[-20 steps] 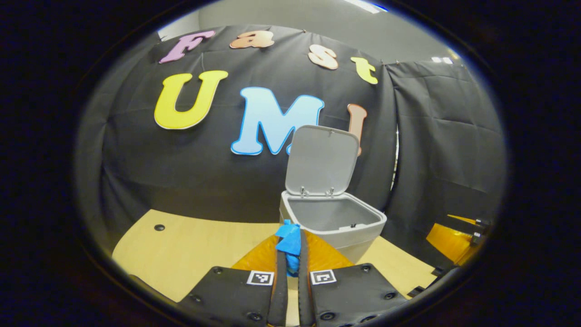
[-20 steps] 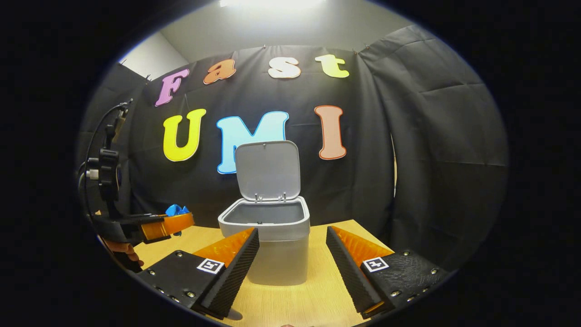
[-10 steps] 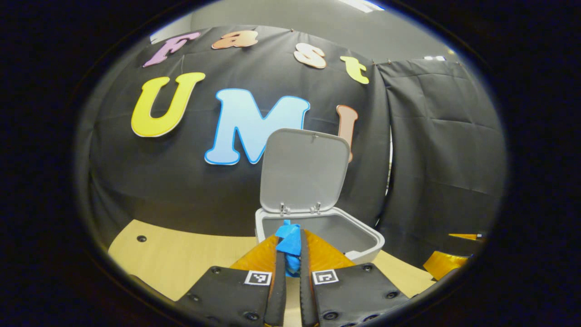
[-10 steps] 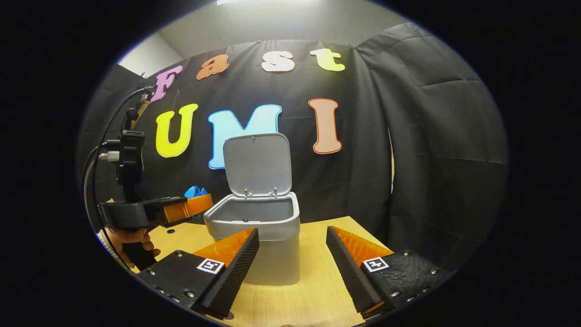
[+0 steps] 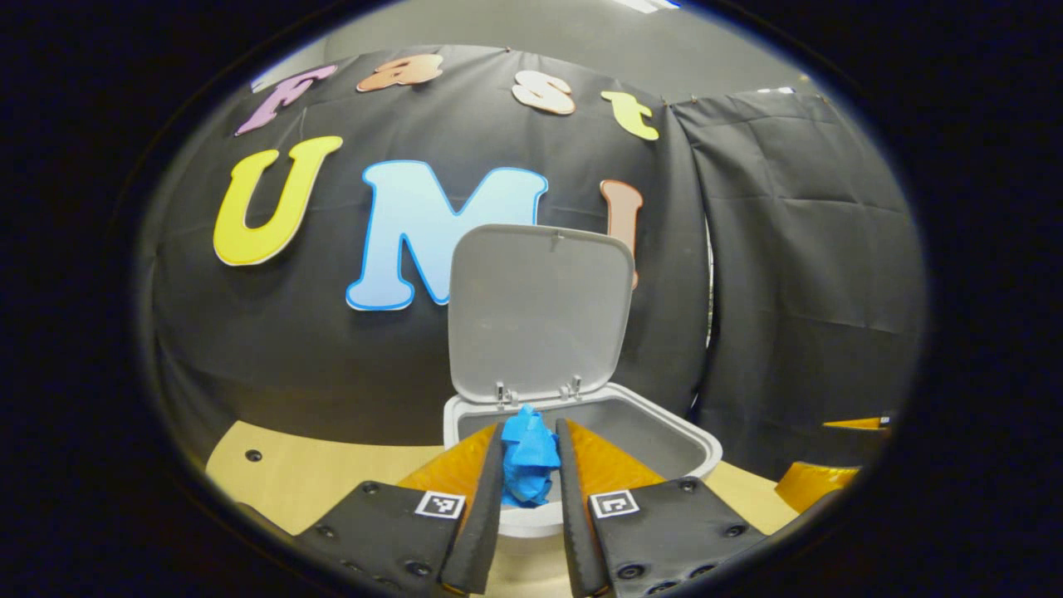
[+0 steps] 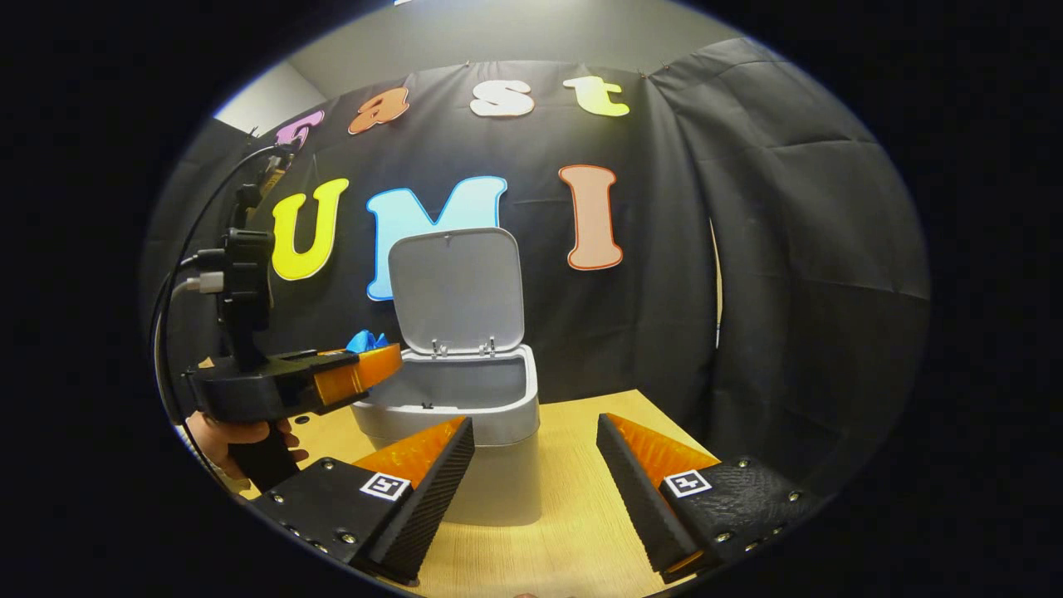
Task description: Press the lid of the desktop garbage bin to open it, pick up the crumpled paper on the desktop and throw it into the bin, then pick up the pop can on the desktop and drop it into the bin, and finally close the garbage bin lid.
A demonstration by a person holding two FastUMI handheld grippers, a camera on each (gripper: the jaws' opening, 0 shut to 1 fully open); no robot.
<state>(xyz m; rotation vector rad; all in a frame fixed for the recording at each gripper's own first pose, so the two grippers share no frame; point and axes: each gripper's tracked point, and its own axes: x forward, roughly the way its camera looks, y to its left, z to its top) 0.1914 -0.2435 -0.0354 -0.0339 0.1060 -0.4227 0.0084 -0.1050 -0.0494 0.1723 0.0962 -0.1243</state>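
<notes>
A: Now, entry one: the garbage bin (image 6: 465, 432). Condition?

B: Grey, standing on the desk (image 6: 573, 515), lower centre of the right gripper view. Its lid (image 6: 455, 286) is raised upright against the booth wall, so the opening step reads as done.

A: Entry two: the crumpled paper.

B: A blue wad, the crumpled paper (image 5: 528, 455), low in the centre of the left gripper view. It sits between the jaws of the left gripper (image 5: 529, 461), and past the fingertips lies the bin's open mouth. In the right gripper view the same gripper (image 6: 353, 378) shows at left centre, tips reaching over the bin's near rim, a hand (image 6: 228, 436) on its grip below.

A: Jaw state?

B: Left: closed in around the paper, though a gap shows at either side of the wad, so I cannot tell whether both fingers press on it. Right gripper (image 6: 536, 473): jaws spread wide apart, nothing between them, bin and desk showing through the gap.

A: Entry three: the pop can.

B: Not catalogued; I cannot place it.

A: Outstanding items?

B: By my judgement, the paper is at the point of release but not yet inside the bin. Remaining: drop it, fetch and bin the can, close the lid.
</notes>
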